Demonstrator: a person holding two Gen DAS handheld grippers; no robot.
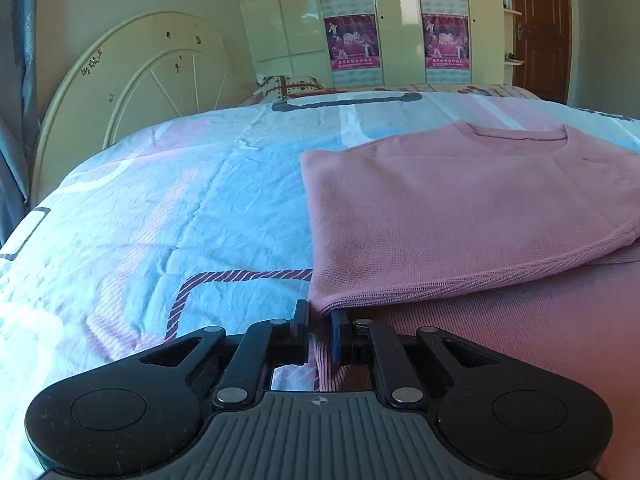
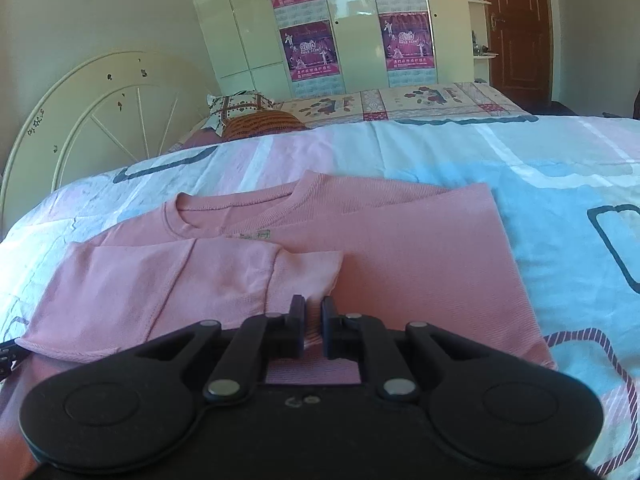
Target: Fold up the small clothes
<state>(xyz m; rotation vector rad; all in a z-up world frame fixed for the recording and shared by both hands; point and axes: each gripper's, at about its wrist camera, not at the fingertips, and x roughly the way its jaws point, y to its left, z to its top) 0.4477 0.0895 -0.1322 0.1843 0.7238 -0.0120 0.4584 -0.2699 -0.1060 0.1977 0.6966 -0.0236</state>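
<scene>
Pink fabric fills the lower right of the left wrist view, where a partly folded pink shirt (image 1: 460,208) is spread on a bedspread (image 1: 160,208) patterned in pale blue, pink and white. The left gripper (image 1: 320,330) is seen at the bottom centre of that frame, its jaws drawn nearly together on the shirt's hem at the near left corner, with a ribbed strip of cloth pinched between them.

In the right wrist view the shirt (image 2: 420,272) lies across the middle of the frame, neckline toward the top and one sleeve folded inward over the body. The right gripper (image 2: 313,322) is seen at the bottom centre, jaws closed to a narrow gap over the shirt's near edge; pink cloth is visible between them and appears to be clamped.

A white arched headboard (image 2: 92,120) is seen at the left and a wardrobe (image 2: 312,28) with posters at the top.
</scene>
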